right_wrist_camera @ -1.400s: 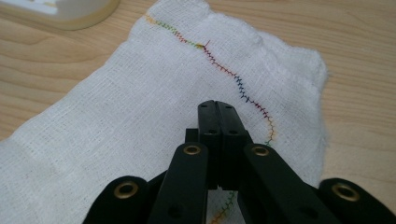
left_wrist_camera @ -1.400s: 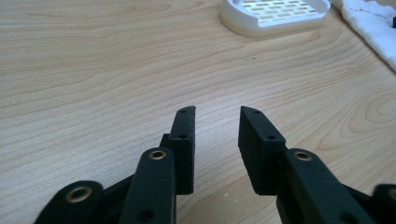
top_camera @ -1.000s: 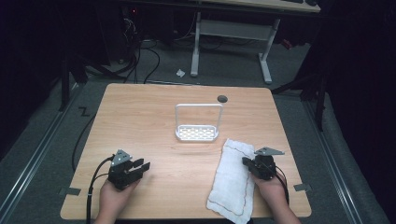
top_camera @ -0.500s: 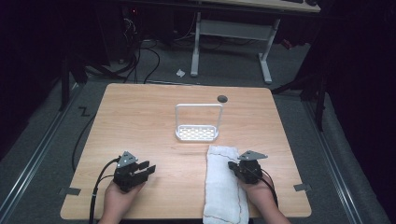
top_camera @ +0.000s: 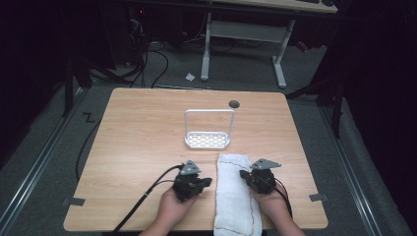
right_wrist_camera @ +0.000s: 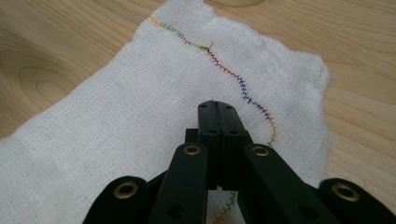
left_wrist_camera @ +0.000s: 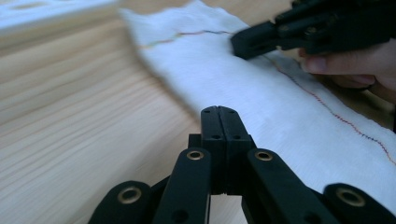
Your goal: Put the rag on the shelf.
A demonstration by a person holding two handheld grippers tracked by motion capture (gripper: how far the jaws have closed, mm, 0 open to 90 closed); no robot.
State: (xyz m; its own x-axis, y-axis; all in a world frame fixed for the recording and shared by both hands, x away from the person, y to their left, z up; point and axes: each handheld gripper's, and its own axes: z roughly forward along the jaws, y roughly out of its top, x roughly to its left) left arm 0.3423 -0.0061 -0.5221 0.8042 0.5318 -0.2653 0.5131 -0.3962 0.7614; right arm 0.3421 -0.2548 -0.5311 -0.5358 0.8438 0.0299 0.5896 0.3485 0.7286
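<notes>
A white cloth [top_camera: 237, 196], folded into a long narrow strip with a multicoloured stitched seam, lies near the front edge of the worktop [top_camera: 147, 128], right of its middle, its near end hanging over that edge. The left tongs [top_camera: 205, 181] sit just beside the strip's left side, pointing toward it; their jaws have just been closing and now stand pressed together with nothing between them, as the left gripper view [left_wrist_camera: 219, 114] shows, the tips low over the wood at the cloth's border. The right tongs [top_camera: 244, 174] are at the strip's right side, jaws likewise closed flat against each other and empty, hovering over the weave in the right gripper view [right_wrist_camera: 218, 109]; whether the tips touch the cloth I cannot tell. A white wire rack [top_camera: 208, 129] with a perforated base stands near the worktop's centre, just beyond the cloth's far end. A small dark round spot [top_camera: 234, 103] lies by the back edge.
</notes>
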